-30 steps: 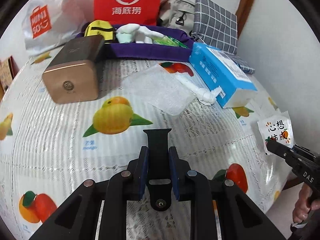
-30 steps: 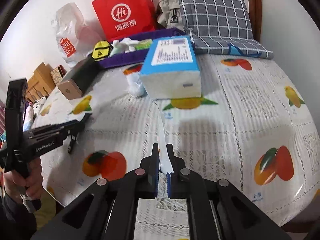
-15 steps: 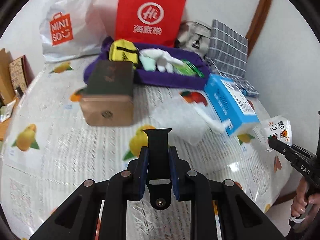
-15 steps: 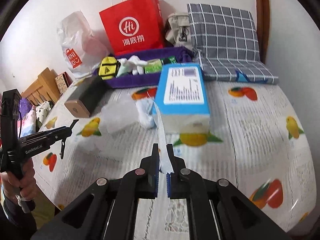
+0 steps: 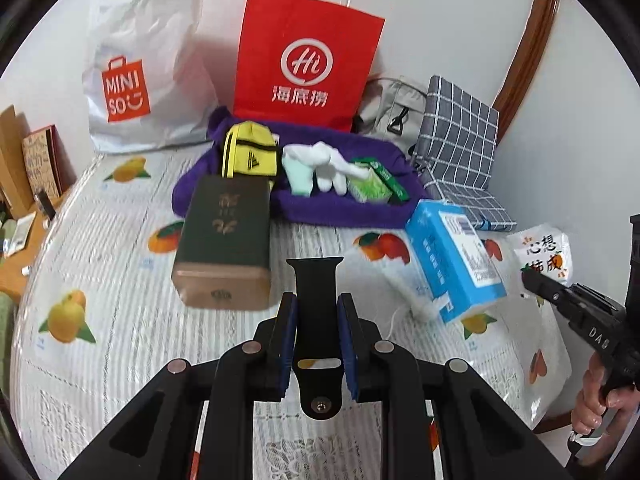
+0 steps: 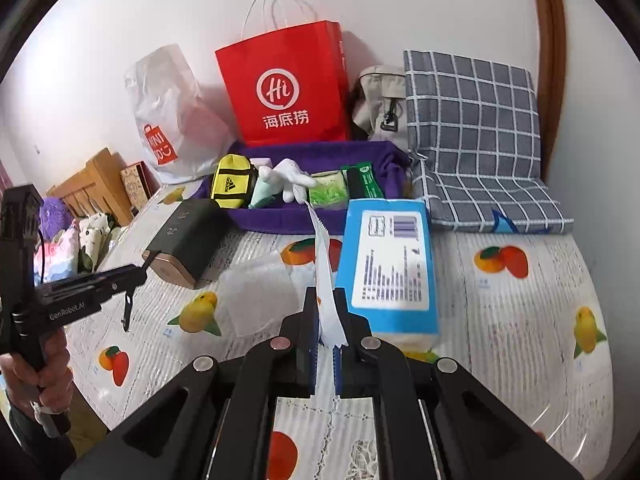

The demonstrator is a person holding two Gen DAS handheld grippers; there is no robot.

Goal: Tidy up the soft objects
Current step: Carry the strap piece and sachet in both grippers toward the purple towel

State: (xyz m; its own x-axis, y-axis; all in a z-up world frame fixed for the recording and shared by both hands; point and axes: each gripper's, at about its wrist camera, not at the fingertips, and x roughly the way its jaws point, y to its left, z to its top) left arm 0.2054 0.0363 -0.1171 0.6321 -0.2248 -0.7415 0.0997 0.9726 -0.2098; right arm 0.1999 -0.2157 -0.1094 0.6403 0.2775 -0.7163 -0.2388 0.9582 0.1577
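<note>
While both grippers hang above the fruit-print bedspread (image 5: 120, 340), the left gripper (image 5: 316, 316) is clamped on a black rubbery watch strap (image 5: 318, 276) whose lower end sits back between the arms. Over in the right gripper (image 6: 325, 320), the jaws pinch a flat white sachet with serrated edges (image 6: 326, 276), seen edge-on there; its printed face (image 5: 544, 254) shows from the other camera. Behind it, a blue tissue pack (image 6: 388, 264) hides part of a crumpled clear plastic bag (image 6: 256, 292).
</note>
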